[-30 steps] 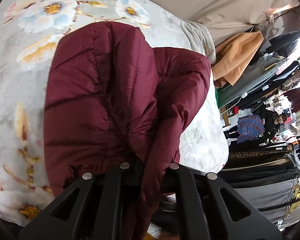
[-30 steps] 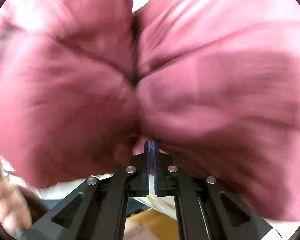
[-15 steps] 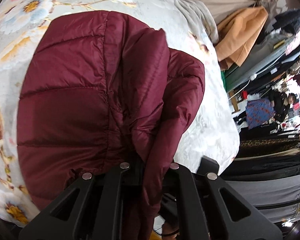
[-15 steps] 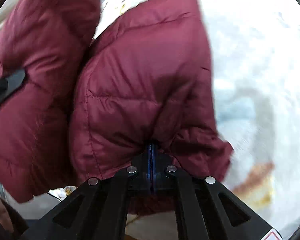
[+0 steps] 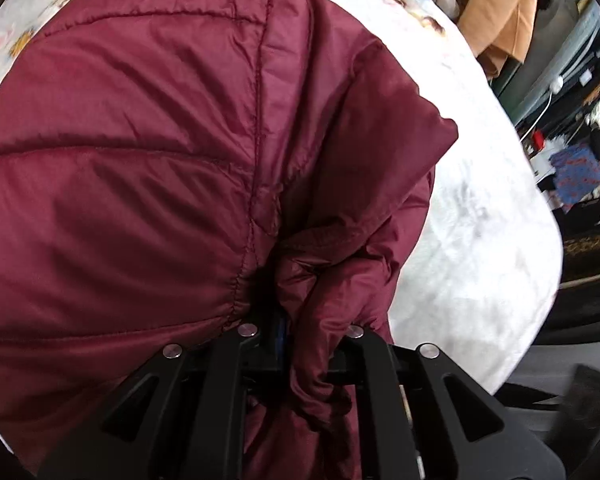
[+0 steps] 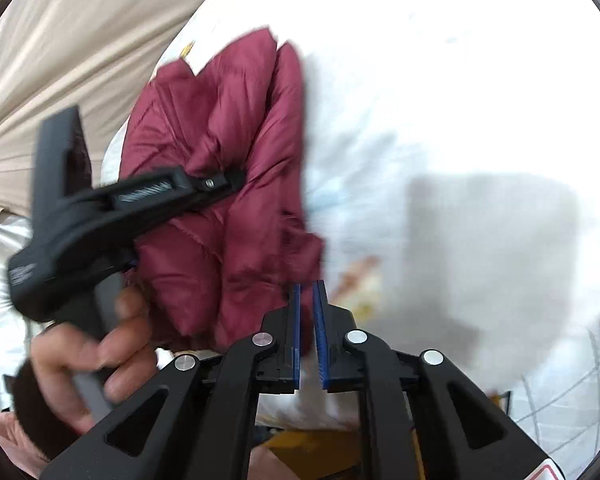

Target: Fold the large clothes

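A maroon quilted jacket point(image 5: 148, 168) lies bunched on a floral bedsheet point(image 5: 472, 216). My left gripper point(image 5: 300, 332) is shut on a fold of the jacket, and fabric hides its fingertips. In the right wrist view the jacket point(image 6: 228, 184) lies left of centre, with the left gripper point(image 6: 220, 180) clamped on it from the left, held by a hand point(image 6: 100, 344). My right gripper point(image 6: 309, 300) is slightly open and empty, its blue pads point(image 6: 296, 320) just off the jacket's near edge.
The white floral sheet point(image 6: 460, 160) spreads to the right. A beige curtain point(image 6: 80, 40) hangs behind. An orange garment point(image 5: 496, 12) and racks of clothes point(image 5: 580, 168) stand past the bed's right edge.
My right gripper has let go of the jacket and pulled back from it. My left gripper has moved closer over the jacket, still gripping its fold.
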A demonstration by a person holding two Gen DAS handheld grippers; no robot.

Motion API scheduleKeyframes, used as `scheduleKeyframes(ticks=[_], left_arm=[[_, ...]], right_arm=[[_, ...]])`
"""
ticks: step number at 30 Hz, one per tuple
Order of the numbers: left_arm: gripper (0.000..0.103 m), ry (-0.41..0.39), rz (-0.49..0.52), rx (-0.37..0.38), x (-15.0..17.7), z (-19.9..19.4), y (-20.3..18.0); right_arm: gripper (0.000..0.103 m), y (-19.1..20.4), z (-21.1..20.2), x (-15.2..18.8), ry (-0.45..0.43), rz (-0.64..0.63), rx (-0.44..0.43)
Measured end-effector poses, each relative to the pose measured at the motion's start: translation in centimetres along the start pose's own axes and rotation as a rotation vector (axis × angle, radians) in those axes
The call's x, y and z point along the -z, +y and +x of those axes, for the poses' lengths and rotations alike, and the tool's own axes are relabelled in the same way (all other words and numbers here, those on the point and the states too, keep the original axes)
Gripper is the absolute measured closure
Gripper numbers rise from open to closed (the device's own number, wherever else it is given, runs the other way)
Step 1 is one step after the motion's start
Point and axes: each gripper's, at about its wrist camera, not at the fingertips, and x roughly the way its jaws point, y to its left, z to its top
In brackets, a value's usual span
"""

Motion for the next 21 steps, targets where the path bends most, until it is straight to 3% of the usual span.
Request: scheduleKeyframes(ticks=[5, 8, 10, 11, 15, 21], left_arm=[[0.079, -0.005, 0.047, 0.011, -0.3, -2.6, -1.1], [0.053, -0.105, 0.057, 0.01, -0.2, -7.4, -0.5], [0.039, -0.197, 0.05, -0.013, 0.2, -10.9, 0.7], [0.038, -0.228, 0.048, -0.025, 0.2, -12.2, 1.2], [0.035, -0.298, -0.001, -0.107, 0.3, -16.2, 5.1], [0.035, -0.291, -0.126, -0.204, 1.9, -17.5, 10.9]], right_arm=[[0.092, 3.4, -3.4, -0.3, -0.108, -0.036, 0.034], [0.088, 4.9, -4.8, -0.6, -0.166, -0.094, 0.04], [0.077, 8.3, -3.3, 0.2, -0.203, -0.145, 0.045], [0.068, 10.3, -1.4, 1.5, -0.217, -0.172, 0.045], [0.059, 15.7, 2.0, 2.1, -0.243, -0.283, 0.019], [0.053, 21.3, 5.6, 3.4, -0.205, -0.402, 0.014]])
